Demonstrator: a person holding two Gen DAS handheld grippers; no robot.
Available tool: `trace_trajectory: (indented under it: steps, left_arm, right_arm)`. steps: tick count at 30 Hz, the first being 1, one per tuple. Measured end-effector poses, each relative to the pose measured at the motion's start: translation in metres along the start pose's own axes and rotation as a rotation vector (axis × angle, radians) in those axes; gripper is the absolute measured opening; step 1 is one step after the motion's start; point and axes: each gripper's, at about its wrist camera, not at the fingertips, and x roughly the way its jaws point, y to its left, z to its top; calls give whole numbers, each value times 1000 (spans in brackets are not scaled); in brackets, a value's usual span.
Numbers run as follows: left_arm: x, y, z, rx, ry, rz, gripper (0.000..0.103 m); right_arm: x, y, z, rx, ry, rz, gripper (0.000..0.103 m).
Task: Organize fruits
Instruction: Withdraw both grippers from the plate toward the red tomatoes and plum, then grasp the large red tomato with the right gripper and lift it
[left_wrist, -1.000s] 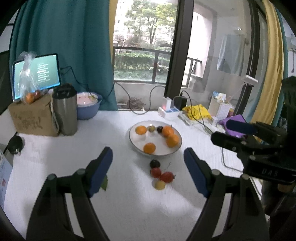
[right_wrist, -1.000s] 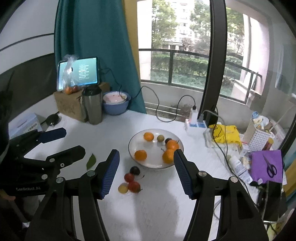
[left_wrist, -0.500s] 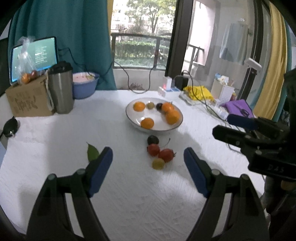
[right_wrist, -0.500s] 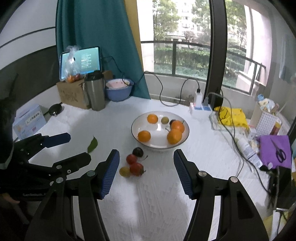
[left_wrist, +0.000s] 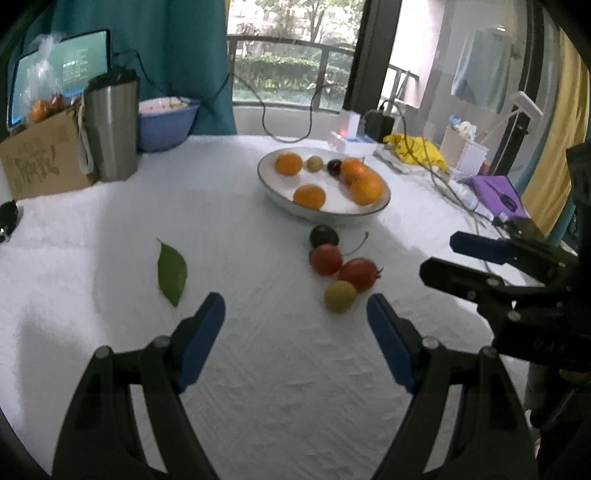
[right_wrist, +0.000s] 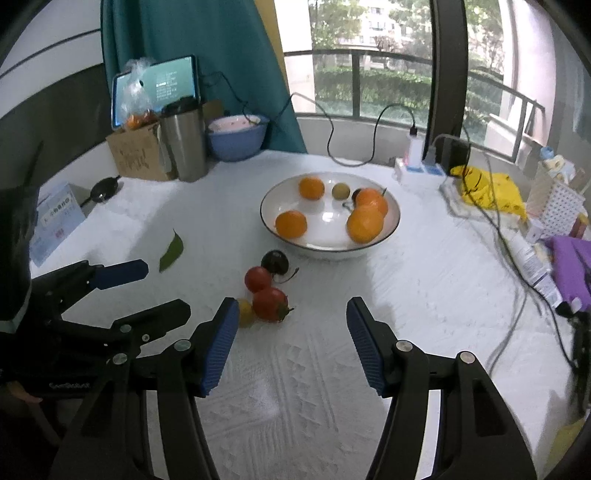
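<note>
Fruits sit loose on the white tablecloth (right_wrist: 424, 295), just near of the white bowl (right_wrist: 392, 229). On the left, the left gripper (left_wrist: 295, 314) hangs with jaws spread, nothing between them; a green leaf (left_wrist: 171, 271) lies just past its left finger. Moving right: the yellow fruit (left_wrist: 340, 295) sits just ahead of its right finger, then two red fruits (left_wrist: 325, 259) and a dark fruit (left_wrist: 324, 236) toward the bowl. Further right, the right gripper (right_wrist: 290, 317) is released too, empty, the cluster by its left finger. Oranges (right_wrist: 291, 223) rest inside the bowl.
</note>
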Motion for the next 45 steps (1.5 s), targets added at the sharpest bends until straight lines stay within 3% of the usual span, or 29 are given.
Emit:
trace_trajectory:
  steps: [6,20,24,27,34,45]
  left_arm:
    - [12,9,-2,-13,21,-5,80]
    - [28,23,1,-31,49,-27,80]
    - [29,25,2,-34,53,-25,80]
    - [29,25,2,-32,55,-24,80]
    - [30,20,3,-15,52,-27,80]
    - [34,1,6,29,55,-41,80]
  right_arm:
    - [28,1,-5,3,54,10,55]
    - [65,0,-2,7,110,35,54]
    - [70,-1,2,6,107,42,53]
    - [73,0,3,3,111,69,39]
    - [72,-1,1,6,110,92,38]
    - [60,-8,-1,19,88,82,28]
